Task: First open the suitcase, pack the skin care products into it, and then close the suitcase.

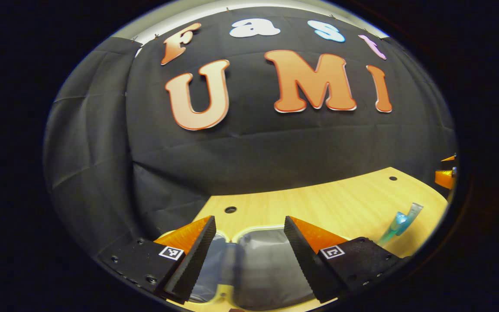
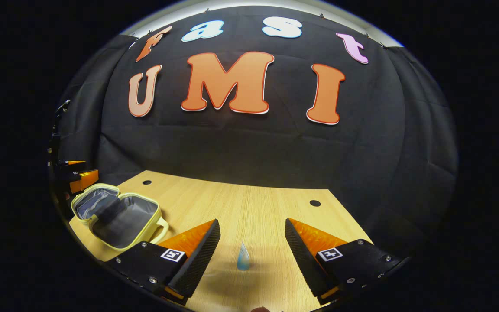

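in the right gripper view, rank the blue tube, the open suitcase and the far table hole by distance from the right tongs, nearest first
1. Blue tube: on the table between the right tongs.
2. Open suitcase: off to the left, lid back.
3. Far table hole: ahead, slightly right, near the wall.

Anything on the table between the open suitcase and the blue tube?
Nothing: in the right gripper view, bare table runs from the open suitcase to the blue tube, apart from the right gripper's own finger at the bottom.
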Motion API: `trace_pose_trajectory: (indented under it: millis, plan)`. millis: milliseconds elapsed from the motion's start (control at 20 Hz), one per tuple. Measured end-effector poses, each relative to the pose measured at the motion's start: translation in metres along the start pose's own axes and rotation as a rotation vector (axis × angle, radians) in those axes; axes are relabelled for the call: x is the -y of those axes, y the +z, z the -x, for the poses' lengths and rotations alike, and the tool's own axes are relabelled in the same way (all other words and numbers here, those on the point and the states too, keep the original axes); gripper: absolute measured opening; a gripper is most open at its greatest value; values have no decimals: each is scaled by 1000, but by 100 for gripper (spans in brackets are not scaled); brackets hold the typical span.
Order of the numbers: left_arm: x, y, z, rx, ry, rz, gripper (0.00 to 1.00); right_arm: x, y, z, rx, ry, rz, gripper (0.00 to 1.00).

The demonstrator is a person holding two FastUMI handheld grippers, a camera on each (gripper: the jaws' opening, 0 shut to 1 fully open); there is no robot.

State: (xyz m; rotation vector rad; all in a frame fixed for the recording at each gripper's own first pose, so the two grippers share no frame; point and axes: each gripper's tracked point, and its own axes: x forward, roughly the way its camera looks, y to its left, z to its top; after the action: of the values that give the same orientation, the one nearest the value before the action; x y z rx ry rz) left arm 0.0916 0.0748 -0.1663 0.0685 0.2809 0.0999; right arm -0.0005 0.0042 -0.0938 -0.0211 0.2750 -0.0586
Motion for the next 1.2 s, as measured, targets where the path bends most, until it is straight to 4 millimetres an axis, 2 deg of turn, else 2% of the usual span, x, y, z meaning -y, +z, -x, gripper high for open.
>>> trace_pose_trajectory:
  millis: [200, 350, 550, 750, 1200]
  plan:
    - [70, 4, 5, 2, -97, -4, 98, 7, -15, -4, -28, 33, 11, 96]
    - [113, 4, 9, -3, -155, -9, 98, 9, -21, -6, -40, 66, 27, 96]
    - [154, -2, 13, -21, -211, -23, 98, 15, -29, -10, -56, 97, 35, 96]
    - [187, -16, 12, -53, -241, -34, 98, 26, -35, -11, -63, 124, 52, 96]
    - [282, -72, 13, -116, -321, -13, 98, 41, -57, -16, -68, 206, 90, 96]
